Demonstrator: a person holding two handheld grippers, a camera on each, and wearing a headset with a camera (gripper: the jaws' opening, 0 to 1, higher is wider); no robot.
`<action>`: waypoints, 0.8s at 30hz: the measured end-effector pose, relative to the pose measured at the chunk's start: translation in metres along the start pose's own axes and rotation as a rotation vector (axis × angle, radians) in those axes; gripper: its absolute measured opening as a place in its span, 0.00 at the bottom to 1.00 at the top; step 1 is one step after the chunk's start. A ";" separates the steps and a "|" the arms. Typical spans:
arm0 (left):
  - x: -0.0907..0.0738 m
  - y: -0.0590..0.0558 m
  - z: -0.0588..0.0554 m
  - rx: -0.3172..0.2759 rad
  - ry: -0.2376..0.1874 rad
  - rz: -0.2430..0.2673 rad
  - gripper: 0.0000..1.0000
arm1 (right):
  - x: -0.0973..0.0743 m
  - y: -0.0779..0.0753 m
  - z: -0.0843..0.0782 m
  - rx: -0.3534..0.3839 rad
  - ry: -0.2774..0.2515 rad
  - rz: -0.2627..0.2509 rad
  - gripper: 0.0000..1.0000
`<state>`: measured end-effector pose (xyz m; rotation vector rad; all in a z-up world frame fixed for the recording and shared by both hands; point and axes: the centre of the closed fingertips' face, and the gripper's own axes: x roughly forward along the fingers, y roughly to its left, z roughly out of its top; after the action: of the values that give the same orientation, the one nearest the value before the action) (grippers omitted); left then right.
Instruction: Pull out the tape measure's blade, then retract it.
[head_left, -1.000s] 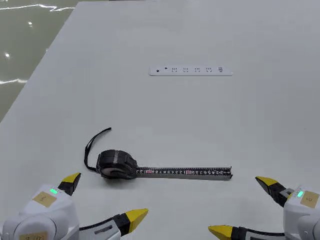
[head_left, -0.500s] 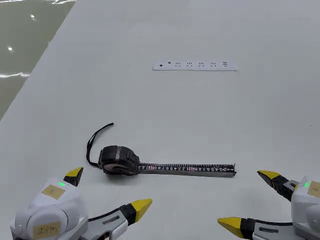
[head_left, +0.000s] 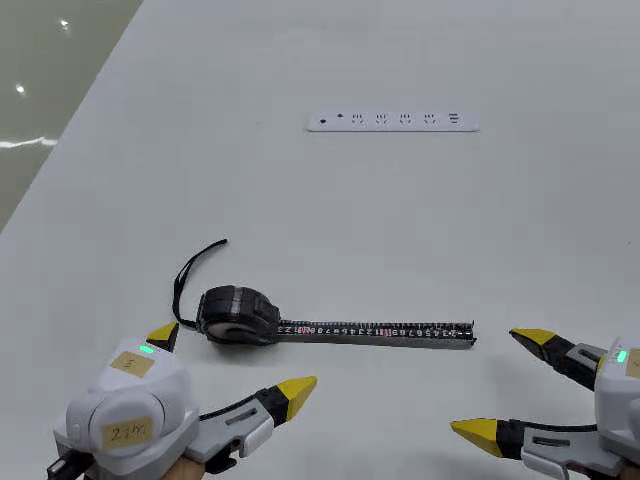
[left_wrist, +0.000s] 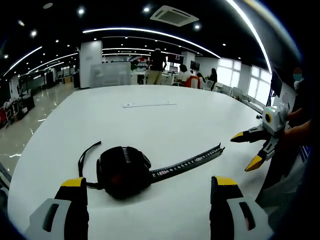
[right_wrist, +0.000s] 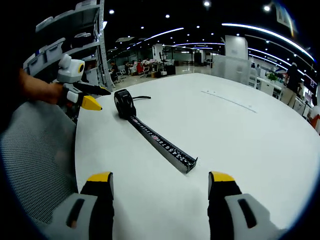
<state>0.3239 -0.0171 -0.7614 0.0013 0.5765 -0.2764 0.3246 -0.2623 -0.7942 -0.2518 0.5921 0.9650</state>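
Note:
A black tape measure (head_left: 236, 315) lies on the white table (head_left: 330, 220), its blade (head_left: 378, 333) drawn out to the right and flat on the surface. A black wrist strap (head_left: 189, 270) loops off the case's left. My left gripper (head_left: 235, 365) is open just in front of the case, touching nothing; its own view has the case (left_wrist: 122, 171) between the yellow-tipped fingers (left_wrist: 75, 184). My right gripper (head_left: 510, 385) is open near the blade's hooked end (right_wrist: 190, 164), a short way off it. Nothing is held by either.
A white power strip (head_left: 392, 122) lies flat at the far middle of the table. The table's left edge (head_left: 60, 150) drops to a glossy floor. People and desks stand in the background of the left gripper view.
The head camera has tilted, so the scene has shifted up slightly. My left gripper has moved closer to the case. The tape measure and blade lie as before.

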 end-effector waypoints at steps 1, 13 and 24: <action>0.001 0.001 0.000 -0.004 -0.001 0.005 1.00 | 0.001 -0.001 0.000 -0.006 0.000 0.004 0.78; 0.015 0.012 -0.003 -0.048 0.008 0.064 1.00 | 0.013 -0.013 -0.005 -0.087 0.005 0.051 0.70; 0.029 0.019 -0.005 -0.067 0.029 0.104 0.99 | 0.020 -0.026 -0.005 -0.156 0.020 0.107 0.57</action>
<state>0.3489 -0.0060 -0.7825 -0.0290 0.6121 -0.1562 0.3527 -0.2648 -0.8110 -0.3715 0.5537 1.1152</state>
